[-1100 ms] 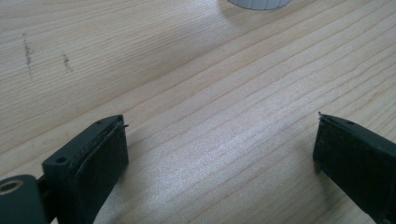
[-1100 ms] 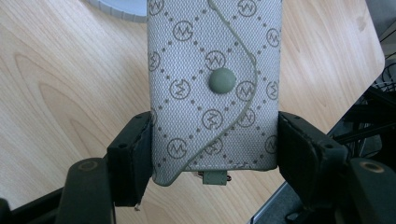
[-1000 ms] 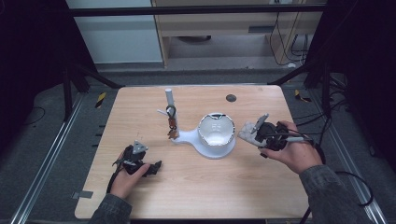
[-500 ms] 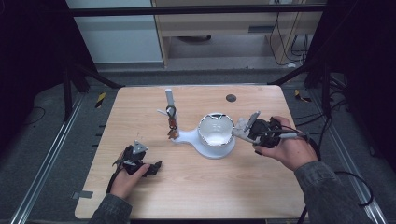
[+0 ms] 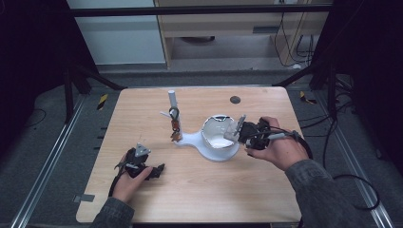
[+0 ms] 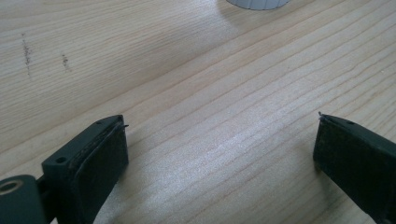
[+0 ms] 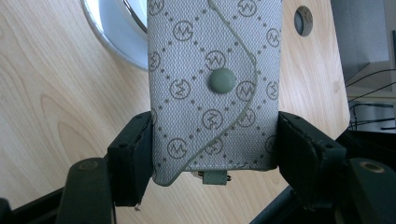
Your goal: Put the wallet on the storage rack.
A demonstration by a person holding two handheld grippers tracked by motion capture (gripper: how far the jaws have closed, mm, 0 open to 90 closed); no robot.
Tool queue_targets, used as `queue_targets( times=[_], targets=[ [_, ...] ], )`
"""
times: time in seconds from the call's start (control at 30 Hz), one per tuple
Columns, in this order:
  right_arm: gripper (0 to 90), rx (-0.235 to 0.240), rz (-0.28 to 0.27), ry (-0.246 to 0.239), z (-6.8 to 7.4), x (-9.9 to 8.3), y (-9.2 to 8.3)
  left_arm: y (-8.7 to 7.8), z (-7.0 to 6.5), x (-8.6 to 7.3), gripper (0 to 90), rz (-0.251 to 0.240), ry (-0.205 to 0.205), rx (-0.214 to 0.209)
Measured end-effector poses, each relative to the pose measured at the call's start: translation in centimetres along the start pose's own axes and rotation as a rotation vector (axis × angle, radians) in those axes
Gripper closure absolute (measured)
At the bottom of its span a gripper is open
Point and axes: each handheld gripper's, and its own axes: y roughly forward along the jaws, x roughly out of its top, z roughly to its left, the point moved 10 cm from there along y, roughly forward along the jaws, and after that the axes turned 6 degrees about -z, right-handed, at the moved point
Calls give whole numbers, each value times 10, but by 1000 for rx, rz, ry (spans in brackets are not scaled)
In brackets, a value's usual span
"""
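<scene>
Your right claw [image 7: 215, 154] is pinching a small grey monogrammed pouch [image 7: 215, 88] across its width, one jaw on each long side, snap button facing the camera. The pouch's long axis runs straight out ahead of the jaws, and its far end already reaches over the rim of the white bowl [image 5: 216, 137]. In the high view, the right claw [image 5: 237, 130] sits just beside the bowl's right edge, with the pouch [image 5: 231, 129] tilted in toward the hollow.

So the relation that matters, as I judge it: the bowl lies directly ahead of the pouch's free end, along its own axis. A short push forward and down should place it inside; a sideways drift would catch the rim.

Your left claw [image 6: 219, 163] rests spread wide and empty above bare table [image 6: 187, 70], near the front left in the high view [image 5: 142, 164], well apart from the bowl. The right hand is plainly the nearer one.

Room is good to the right of the bowl and toward you. On the bowl's left, the upright stand [image 5: 173, 114] with hanging items stands close to the base, so keep clear of that side.
</scene>
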Motion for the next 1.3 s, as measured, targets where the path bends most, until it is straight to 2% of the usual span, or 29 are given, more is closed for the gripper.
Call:
queue_targets(
  times=[0.37, 0.97, 1.03, 1.3],
  targets=[
    [319, -8, 18, -69, 7, 18, 18, 0, 0, 0, 26, 1, 4, -2],
    [318, -24, 30, -113, 13, 29, 28, 0, -1, 0, 25, 2, 6, -4],
    [319, -22, 37, -127, 14, 31, 30, 0, -1, 0, 25, 5, 10, -6],
    [318, -12, 49, -133, 16, 36, 36, 0, -1, 0, 25, 6, 11, -8]
  ],
)
